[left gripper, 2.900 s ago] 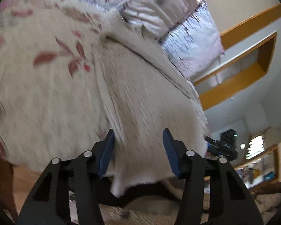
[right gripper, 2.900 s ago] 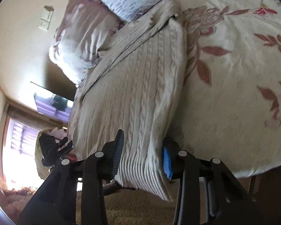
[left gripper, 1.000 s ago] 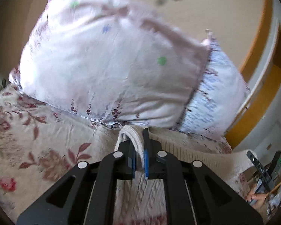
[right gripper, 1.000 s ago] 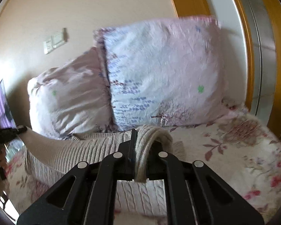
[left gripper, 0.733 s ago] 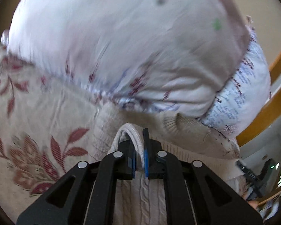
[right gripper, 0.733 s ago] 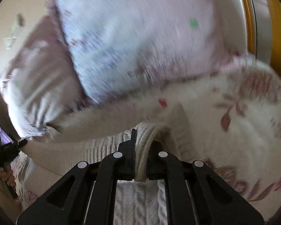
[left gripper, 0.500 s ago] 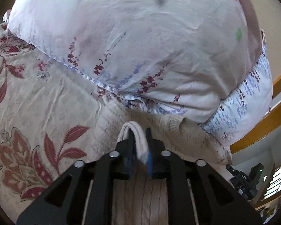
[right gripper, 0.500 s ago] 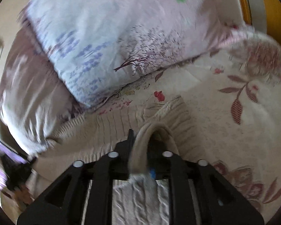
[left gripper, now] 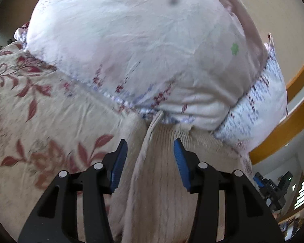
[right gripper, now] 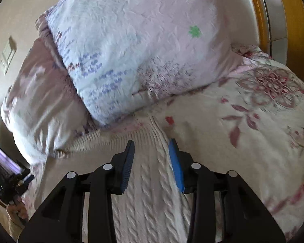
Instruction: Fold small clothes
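Observation:
A cream cable-knit sweater (left gripper: 162,182) lies folded on the flowered bedspread (left gripper: 40,121), its far edge against the pillows. My left gripper (left gripper: 150,151) is open and holds nothing, its fingers either side of the sweater's folded edge. In the right wrist view the same sweater (right gripper: 150,192) lies under my right gripper (right gripper: 151,151), which is open and empty above its ribbed far corner. A ribbed sleeve cuff (right gripper: 79,143) sticks out to the left.
Two pillows (left gripper: 141,50) (right gripper: 131,50) stand right behind the sweater. The flowered bedspread (right gripper: 253,131) stretches to the right. A wooden bed frame (right gripper: 293,20) and a wall switch (right gripper: 8,54) are behind. The other gripper (right gripper: 12,180) shows at the left edge.
Both grippers were shut on the sweater's hem, carried it up to the pillows, and have now opened and let it go. The hem lies flat on the sweater.

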Demonstrator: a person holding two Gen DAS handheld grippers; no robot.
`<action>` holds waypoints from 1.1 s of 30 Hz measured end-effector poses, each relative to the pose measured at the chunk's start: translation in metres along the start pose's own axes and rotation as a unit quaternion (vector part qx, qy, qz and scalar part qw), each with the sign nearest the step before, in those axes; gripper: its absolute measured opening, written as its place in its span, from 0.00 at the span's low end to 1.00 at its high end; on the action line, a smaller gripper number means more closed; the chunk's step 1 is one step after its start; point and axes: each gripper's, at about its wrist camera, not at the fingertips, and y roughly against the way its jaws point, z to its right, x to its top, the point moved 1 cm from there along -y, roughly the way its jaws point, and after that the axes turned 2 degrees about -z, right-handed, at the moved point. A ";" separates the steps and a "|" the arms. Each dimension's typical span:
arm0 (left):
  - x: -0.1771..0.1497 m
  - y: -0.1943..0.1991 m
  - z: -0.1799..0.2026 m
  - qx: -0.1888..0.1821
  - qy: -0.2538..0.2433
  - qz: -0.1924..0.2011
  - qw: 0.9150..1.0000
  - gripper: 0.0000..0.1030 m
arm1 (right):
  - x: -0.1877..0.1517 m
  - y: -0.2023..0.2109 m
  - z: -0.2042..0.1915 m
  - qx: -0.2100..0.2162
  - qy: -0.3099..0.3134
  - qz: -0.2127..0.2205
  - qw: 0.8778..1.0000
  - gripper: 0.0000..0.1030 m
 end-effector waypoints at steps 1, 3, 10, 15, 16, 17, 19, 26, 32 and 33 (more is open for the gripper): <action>-0.005 0.003 -0.001 0.006 -0.007 -0.002 1.000 0.46 | -0.004 0.002 0.002 -0.004 0.003 -0.005 1.000 0.36; -0.014 0.007 -0.003 0.015 -0.019 -0.006 1.000 0.45 | -0.014 0.004 0.005 -0.012 0.016 -0.017 1.000 0.36; -0.039 0.005 -0.007 0.033 -0.035 -0.030 0.998 0.45 | -0.038 -0.005 0.011 -0.046 0.042 -0.047 0.997 0.30; -0.051 -0.005 -0.005 0.046 -0.052 -0.050 0.996 0.26 | -0.050 -0.004 0.007 -0.058 0.065 -0.042 0.995 0.10; -0.052 -0.005 -0.004 0.049 -0.059 -0.050 0.996 0.20 | -0.050 -0.002 0.006 -0.057 0.064 -0.039 0.996 0.09; -0.053 -0.005 -0.004 0.050 -0.063 -0.051 0.995 0.14 | -0.050 0.001 0.006 -0.055 0.064 -0.034 0.996 0.08; -0.054 -0.004 -0.003 0.049 -0.065 -0.053 0.995 0.12 | -0.051 0.008 0.003 -0.056 0.064 -0.026 0.996 0.08; -0.054 0.000 -0.007 0.042 -0.061 -0.059 0.996 0.09 | -0.061 0.024 0.005 -0.068 0.048 -0.033 0.996 0.08; -0.056 -0.001 -0.009 0.037 -0.056 -0.060 0.996 0.08 | -0.060 0.011 0.009 -0.107 0.047 -0.032 0.993 0.08; -0.056 -0.001 -0.010 0.037 -0.056 -0.059 0.996 0.08 | -0.059 0.005 0.009 -0.114 0.050 -0.038 0.992 0.08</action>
